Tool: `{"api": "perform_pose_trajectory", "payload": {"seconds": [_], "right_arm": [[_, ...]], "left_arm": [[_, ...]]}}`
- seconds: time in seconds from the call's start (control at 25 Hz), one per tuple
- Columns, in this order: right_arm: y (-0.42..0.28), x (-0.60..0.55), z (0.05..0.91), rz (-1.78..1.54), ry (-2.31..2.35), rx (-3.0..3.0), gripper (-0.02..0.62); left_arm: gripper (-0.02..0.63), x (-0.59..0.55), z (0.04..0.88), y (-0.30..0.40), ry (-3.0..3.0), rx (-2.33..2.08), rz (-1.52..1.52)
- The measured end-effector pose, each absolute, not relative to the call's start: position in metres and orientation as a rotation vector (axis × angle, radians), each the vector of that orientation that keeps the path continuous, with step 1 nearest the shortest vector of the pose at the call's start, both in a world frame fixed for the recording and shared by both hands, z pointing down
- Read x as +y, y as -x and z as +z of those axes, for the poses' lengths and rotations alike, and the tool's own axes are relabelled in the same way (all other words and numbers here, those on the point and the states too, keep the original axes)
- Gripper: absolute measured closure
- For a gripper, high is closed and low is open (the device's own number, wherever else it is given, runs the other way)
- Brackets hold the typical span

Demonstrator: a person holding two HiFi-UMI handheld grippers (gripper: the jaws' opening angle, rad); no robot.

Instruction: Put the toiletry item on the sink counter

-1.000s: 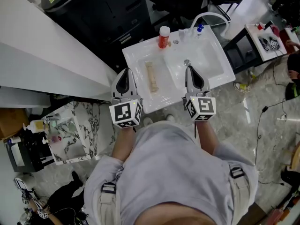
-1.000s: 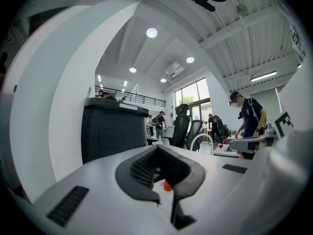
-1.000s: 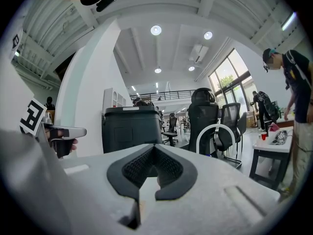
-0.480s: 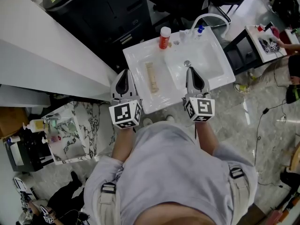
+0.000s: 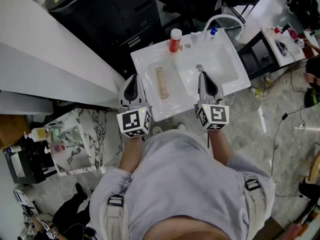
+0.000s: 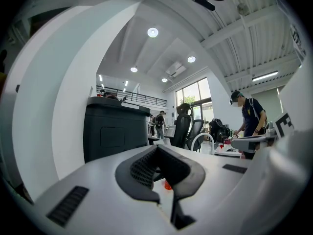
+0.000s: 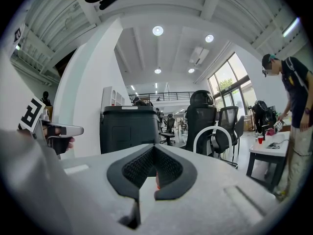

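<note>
A white sink counter (image 5: 150,59) with a basin (image 5: 212,66) lies in front of me in the head view. A pale beige, stick-like toiletry item (image 5: 161,82) lies flat on the counter left of the basin. A red bottle with a white cap (image 5: 175,39) stands upright at the counter's back edge. My left gripper (image 5: 133,81) hovers at the counter's front left corner, shut and empty. My right gripper (image 5: 203,76) is over the basin's front rim, also shut and empty. In the gripper views, the left gripper (image 6: 156,151) and right gripper (image 7: 154,150) show jaws meeting at the tips.
A curved white faucet (image 5: 222,20) rises behind the basin. A black cabinet (image 5: 112,9) stands behind the counter, with a white partition (image 5: 45,59) to its left. A marble-patterned stand (image 5: 75,141) sits low left. A white side table (image 5: 280,44) and a person (image 7: 293,97) are at right.
Both grippers and the things on the counter stay where they were. Only a person's hands at the far right side table have shifted.
</note>
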State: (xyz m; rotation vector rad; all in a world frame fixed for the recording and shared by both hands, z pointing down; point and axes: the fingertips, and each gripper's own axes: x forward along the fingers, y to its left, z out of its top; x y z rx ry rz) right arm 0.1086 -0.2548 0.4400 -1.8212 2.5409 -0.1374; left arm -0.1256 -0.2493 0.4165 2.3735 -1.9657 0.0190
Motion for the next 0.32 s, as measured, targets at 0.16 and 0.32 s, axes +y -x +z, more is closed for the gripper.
{"api": "perform_pose_trajectory", "payload": {"seconds": [0.16, 0.32], "right_arm": [[-0.1095, -0.2530, 0.4391, -0.138, 1.824, 2.539, 0.597], [-0.1099, -0.2524, 0.4390, -0.141, 1.823, 2.544, 0.597]], "left_arm": [[0.600, -0.2478, 0.4153, 0.1252, -2.375, -1.967, 0.020], [0.600, -0.2472, 0.4151, 0.1240, -2.376, -1.965, 0.020]]}}
